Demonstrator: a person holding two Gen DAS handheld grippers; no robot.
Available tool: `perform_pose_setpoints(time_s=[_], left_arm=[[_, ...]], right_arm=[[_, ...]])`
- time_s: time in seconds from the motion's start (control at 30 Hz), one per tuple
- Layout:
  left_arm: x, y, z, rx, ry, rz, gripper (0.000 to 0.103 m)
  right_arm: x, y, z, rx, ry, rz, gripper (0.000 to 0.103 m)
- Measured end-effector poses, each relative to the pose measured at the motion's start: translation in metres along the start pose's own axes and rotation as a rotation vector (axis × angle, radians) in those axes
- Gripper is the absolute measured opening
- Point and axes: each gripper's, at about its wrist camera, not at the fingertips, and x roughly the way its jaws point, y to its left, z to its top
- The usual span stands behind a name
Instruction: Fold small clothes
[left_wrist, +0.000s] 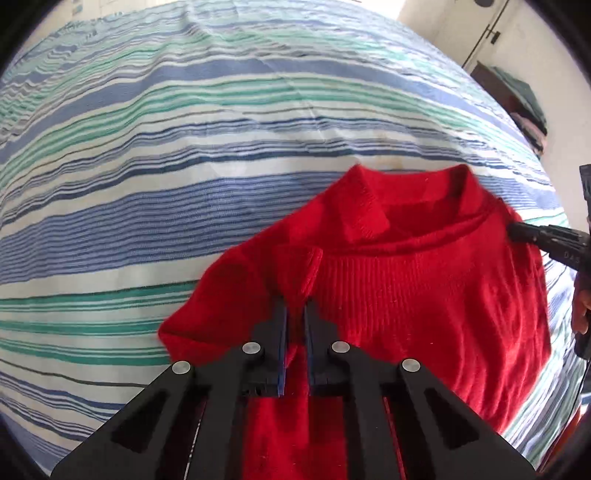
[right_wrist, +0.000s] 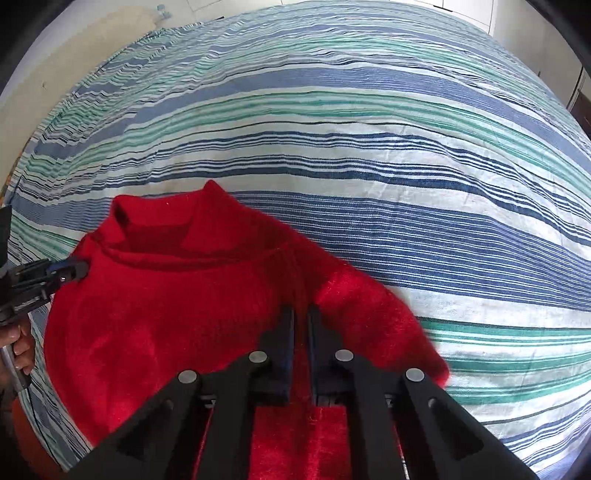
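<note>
Left gripper (left_wrist: 295, 306) up close, jaws pinching the red sweater (left_wrist: 406, 280) at one shoulder; right gripper (right_wrist: 301, 314) matches it, jaws clamped on the other. The sweater hangs spread between them, collar away, over the striped bedsheet (right_wrist: 369, 147) beyond.

The lower part of the red knitted sweater (left_wrist: 424, 295) is cut off by the bottom edge in both wrist views, behind the black gripper frames. At the upper right of the left wrist view, dark folded items on a shelf (left_wrist: 524, 107) are too blurred to identify.
</note>
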Motion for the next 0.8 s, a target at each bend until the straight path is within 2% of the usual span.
perform_pose_setpoints(time_s=[0.13,0.2,0.27,0.3,0.33,0.37,0.4,0.43,0.5,0.53,0.57,0.63,0.67,0.73,0.77,0.8], left_arm=[[-0.039,0.014,0.003,-0.111,-0.165,-0.085,0.006],[-0.038,0.016,0.006,-0.148,-0.202,-0.051,0.008],[-0.017,0.02,0.009,-0.179,-0.123,0.001,0.018],[-0.005,0.025,0.007,-0.207,-0.056,0.018,0.02],[-0.003,0.031,0.004,-0.231,-0.035,0.022,0.021],[-0.01,0.038,-0.002,-0.261,-0.056,0.014,0.024],[-0.021,0.044,-0.009,-0.278,-0.091,0.007,0.037],[-0.034,0.052,-0.018,-0.293,-0.126,0.016,0.057],[-0.063,0.065,-0.042,-0.315,-0.192,0.048,0.067],[-0.074,0.069,-0.056,-0.319,-0.206,0.039,0.067],[-0.081,0.071,-0.072,-0.32,-0.201,0.022,0.067],[-0.088,0.068,-0.097,-0.317,-0.167,0.006,0.067],[-0.091,0.062,-0.116,-0.308,-0.161,0.005,0.067],[-0.09,0.044,-0.143,-0.28,-0.143,0.005,0.069],[-0.081,0.025,-0.154,-0.224,-0.122,0.033,0.07],[-0.069,0.017,-0.164,-0.175,-0.085,0.117,0.069]], right_arm=[[-0.043,-0.001,-0.002,-0.002,-0.141,-0.001,0.006],[-0.054,0.001,0.001,-0.012,-0.196,-0.023,0.005],[-0.043,0.0,0.004,-0.009,-0.189,-0.058,0.006],[-0.031,-0.004,0.004,0.007,-0.143,-0.066,0.007],[-0.015,-0.007,0.002,0.036,-0.082,-0.069,0.012],[-0.004,-0.012,-0.001,0.064,-0.029,-0.092,0.022],[-0.004,-0.014,-0.007,0.081,-0.031,-0.104,0.026],[-0.012,-0.015,-0.013,0.09,-0.067,-0.107,0.028],[-0.038,-0.014,-0.03,0.086,-0.143,-0.119,0.044],[-0.052,-0.011,-0.04,0.072,-0.179,-0.101,0.044],[-0.065,-0.006,-0.052,0.052,-0.205,-0.043,0.044],[-0.079,0.006,-0.079,0.009,-0.203,0.133,0.044],[-0.081,0.013,-0.098,-0.015,-0.182,0.195,0.044],[-0.073,0.019,-0.134,-0.058,-0.122,0.187,0.044],[-0.063,0.016,-0.152,-0.062,-0.082,0.143,0.043],[-0.054,0.008,-0.167,-0.042,-0.05,0.109,0.041]])
